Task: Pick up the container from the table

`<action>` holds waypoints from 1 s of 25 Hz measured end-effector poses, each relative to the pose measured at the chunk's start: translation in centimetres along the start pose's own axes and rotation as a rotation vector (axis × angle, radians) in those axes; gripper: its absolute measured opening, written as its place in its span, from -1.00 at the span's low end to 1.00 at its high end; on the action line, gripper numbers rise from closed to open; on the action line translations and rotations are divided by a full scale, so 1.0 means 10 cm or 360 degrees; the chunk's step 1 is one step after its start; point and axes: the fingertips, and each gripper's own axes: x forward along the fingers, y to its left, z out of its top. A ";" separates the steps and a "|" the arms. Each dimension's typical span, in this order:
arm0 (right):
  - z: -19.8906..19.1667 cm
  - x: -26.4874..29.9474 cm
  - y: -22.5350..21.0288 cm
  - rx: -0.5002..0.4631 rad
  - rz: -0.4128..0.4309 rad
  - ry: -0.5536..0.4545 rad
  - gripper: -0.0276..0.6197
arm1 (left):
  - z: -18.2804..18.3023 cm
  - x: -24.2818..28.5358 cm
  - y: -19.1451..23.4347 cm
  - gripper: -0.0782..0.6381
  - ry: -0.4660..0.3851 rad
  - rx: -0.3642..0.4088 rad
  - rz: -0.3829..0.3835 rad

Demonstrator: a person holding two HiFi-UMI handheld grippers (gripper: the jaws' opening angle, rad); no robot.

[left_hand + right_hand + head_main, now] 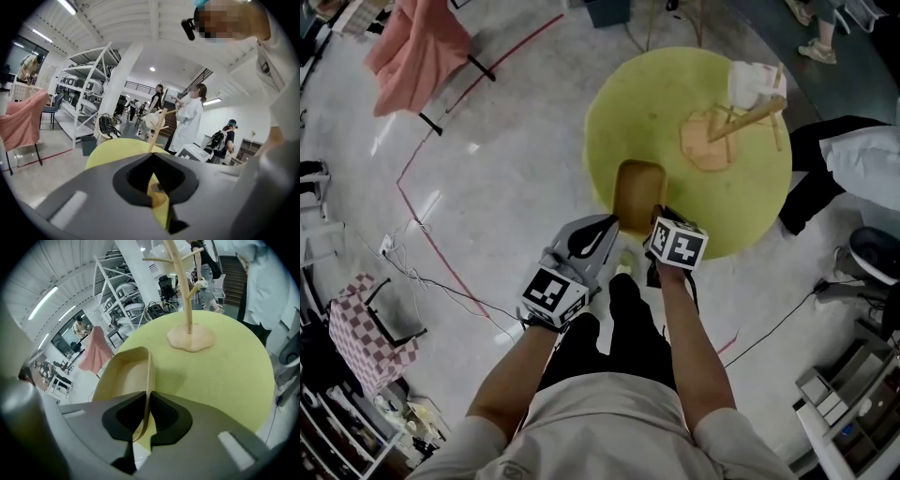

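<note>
A shallow wooden container sits at the near edge of the round yellow-green table. My right gripper is shut on the container's right wall. In the right gripper view the thin wall runs straight between the pads of that gripper, with the container's hollow to the left. My left gripper hovers just left of the container's near end. In its own view the left gripper has its jaws meeting with nothing held, and the table lies beyond.
A wooden branched stand with a white cloth stands on the table's far right. Around the table are a pink-draped chair, a checkered chair, floor cables and a seated person at the right.
</note>
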 end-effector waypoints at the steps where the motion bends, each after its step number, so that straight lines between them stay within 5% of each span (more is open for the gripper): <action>1: 0.00 -0.04 0.03 0.0000 0.0009 -0.0006 -0.81 | -0.01 -0.03 -0.01 -0.76 -0.0001 -0.0006 -0.0004; 25: -0.11 -1.32 0.78 -0.0075 0.0079 -0.0166 -0.81 | 0.39 -1.06 -0.35 -0.76 -0.0112 0.0124 -0.0066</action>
